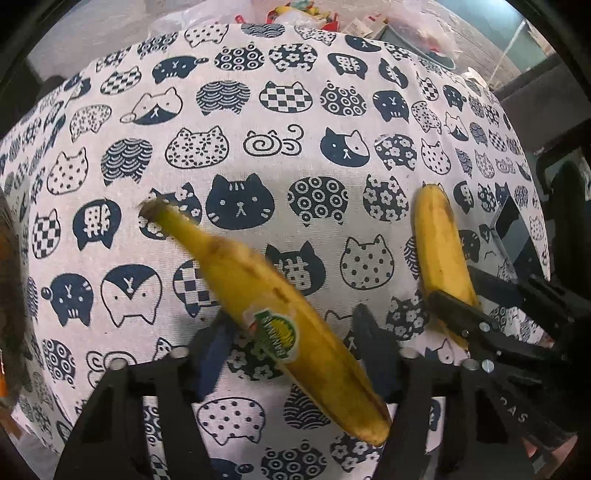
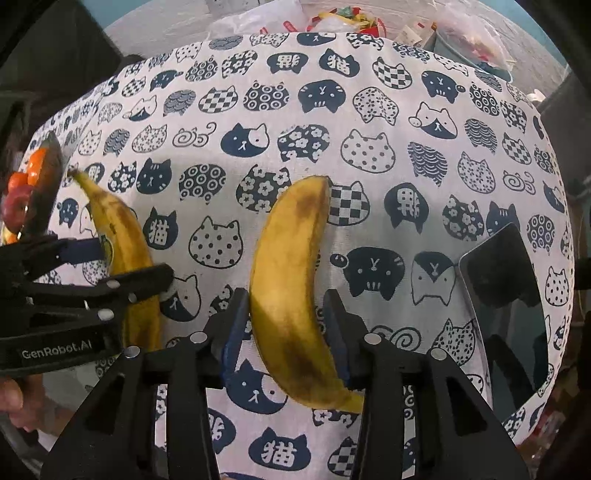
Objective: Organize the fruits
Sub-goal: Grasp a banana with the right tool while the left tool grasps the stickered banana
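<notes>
In the left wrist view a banana with a green sticker (image 1: 266,306) lies slanted between the fingers of my left gripper (image 1: 291,332). The jaws stand apart on either side of it, open. In the right wrist view a second, plain banana (image 2: 291,288) lies on the cat-print tablecloth (image 2: 369,147) between the fingers of my right gripper (image 2: 284,325), which is open and close to its sides. The right gripper (image 1: 458,314) and plain banana (image 1: 439,247) show at the right of the left wrist view. The left gripper (image 2: 110,273) and stickered banana (image 2: 122,236) show at the left of the right wrist view.
A dark dish with orange and red fruits (image 2: 33,188) stands at the table's left edge. A dark tray or tablet (image 2: 506,288) lies at the right edge. Bags and clutter (image 2: 332,18) sit beyond the far edge.
</notes>
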Motion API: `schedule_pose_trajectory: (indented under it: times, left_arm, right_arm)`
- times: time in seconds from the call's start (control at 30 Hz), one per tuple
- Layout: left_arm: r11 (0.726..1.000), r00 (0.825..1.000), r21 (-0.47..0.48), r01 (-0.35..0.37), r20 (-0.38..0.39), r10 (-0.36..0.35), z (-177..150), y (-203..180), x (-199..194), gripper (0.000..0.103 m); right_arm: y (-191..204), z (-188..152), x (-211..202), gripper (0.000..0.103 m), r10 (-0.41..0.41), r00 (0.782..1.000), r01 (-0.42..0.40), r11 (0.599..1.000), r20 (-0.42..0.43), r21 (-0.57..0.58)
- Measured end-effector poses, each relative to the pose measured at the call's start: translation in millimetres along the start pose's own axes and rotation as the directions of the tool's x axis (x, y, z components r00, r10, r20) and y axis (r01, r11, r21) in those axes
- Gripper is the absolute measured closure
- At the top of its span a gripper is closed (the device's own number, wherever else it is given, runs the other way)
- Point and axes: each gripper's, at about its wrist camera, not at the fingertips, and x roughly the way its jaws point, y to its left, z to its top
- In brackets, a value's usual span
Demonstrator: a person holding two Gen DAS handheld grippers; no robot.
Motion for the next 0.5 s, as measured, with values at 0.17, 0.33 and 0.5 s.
schedule_pose_trajectory:
  times: [0.17, 0.33, 0.5]
  left_arm:
    - [0.999, 1.000, 0.018, 0.031, 0.005, -0.031, 3, 3, -3, 0.065]
    - [0.997, 1.000, 0.069, 0.024, 0.011, -0.025, -5, -6, -5, 0.069]
    - [0.995, 0.999, 0.096, 0.022, 0.029, -0.025, -8, -10, -14, 0.069]
  right_arm:
    - [10, -3, 13, 0.063, -0.025, 1.000, 0.025, 1.000, -0.012, -0.012]
    - [19, -5, 18, 0.066, -0.060, 0.998, 0.061, 0.997, 0.016, -0.054]
    - [19, -9, 13, 0.068, -0.040, 0.998, 0.042, 0.998, 0.043, -0.054]
